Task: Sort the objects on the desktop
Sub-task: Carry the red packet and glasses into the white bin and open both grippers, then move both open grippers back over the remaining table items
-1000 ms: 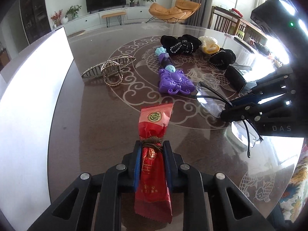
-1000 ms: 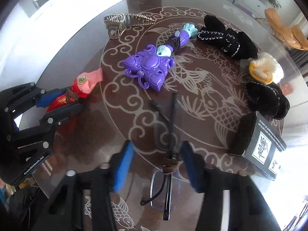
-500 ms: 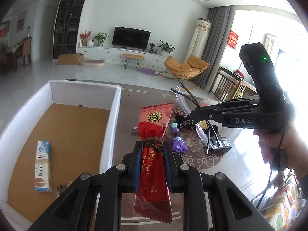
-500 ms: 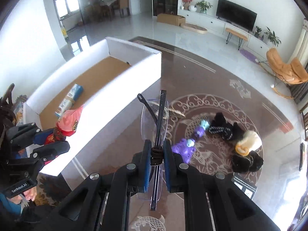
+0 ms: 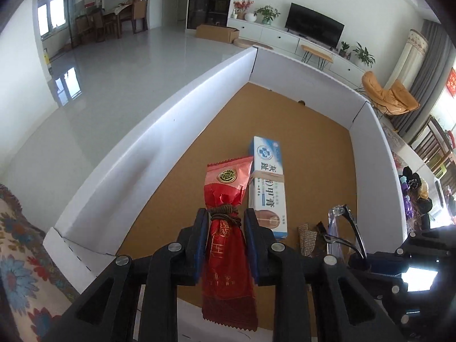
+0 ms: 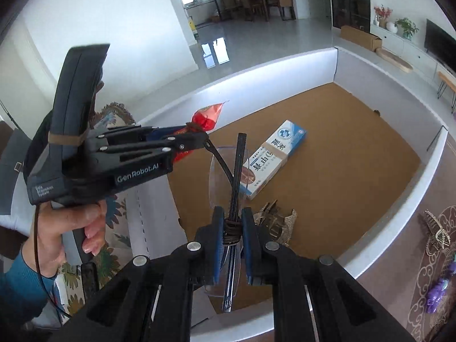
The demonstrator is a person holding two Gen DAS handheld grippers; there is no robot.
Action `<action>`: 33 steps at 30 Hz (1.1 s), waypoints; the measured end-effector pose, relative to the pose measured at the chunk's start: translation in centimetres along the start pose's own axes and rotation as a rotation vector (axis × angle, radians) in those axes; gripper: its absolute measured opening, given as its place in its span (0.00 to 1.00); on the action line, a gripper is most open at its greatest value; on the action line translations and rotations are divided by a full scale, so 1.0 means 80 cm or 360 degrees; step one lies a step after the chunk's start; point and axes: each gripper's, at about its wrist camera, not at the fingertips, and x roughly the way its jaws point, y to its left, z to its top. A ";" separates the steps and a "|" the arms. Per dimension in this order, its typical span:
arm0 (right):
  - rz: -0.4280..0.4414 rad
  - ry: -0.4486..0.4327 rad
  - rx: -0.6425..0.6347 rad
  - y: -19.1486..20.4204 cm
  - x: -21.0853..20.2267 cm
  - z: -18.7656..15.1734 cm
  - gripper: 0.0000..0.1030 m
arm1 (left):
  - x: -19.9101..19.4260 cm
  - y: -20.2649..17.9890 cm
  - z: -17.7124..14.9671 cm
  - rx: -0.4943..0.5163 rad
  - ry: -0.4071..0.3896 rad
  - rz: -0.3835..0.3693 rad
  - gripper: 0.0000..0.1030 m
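A: What is seen at the left?

B: The left gripper is held over the near end of a white box with a brown cardboard floor. A red packet, tied round its middle with brown cord, is seen between its blue pads. The jaws have just been opening a little; a sliver of space can be made out on each side of the packet, though whether the pads still press on it cannot be told for sure.

A: And inside the box?

B: A blue and white toothpaste carton is laid flat on the floor, just right of the packet's far end. A gold hair clip is seen nearer, beside the carton's near end.

A: The right side?

B: A pair of glasses with black arms and clear lenses is pinched by the right gripper; the jaws are pressed together on the folded arms, which are bound with brown cord. The glasses are held above the near edge of the box. Right of the box, on a patterned table, another gold clip and a purple toy are visible.
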 end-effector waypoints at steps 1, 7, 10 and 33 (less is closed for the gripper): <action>0.0001 0.0036 -0.0001 0.002 0.015 -0.002 0.14 | 0.008 0.001 0.000 -0.0005 0.0033 0.0001 0.33; 0.0008 -0.0170 0.0081 -0.035 -0.018 -0.024 0.63 | -0.017 -0.031 -0.010 0.0084 -0.0169 0.0080 0.76; -0.0084 -0.0420 0.0138 -0.074 -0.078 -0.053 0.81 | -0.040 -0.062 -0.008 0.0104 -0.0262 0.0010 0.76; -0.1060 -0.0244 0.1081 -0.352 -0.227 -0.455 1.00 | 0.078 -0.487 -0.118 0.0874 -0.0015 -0.0416 0.99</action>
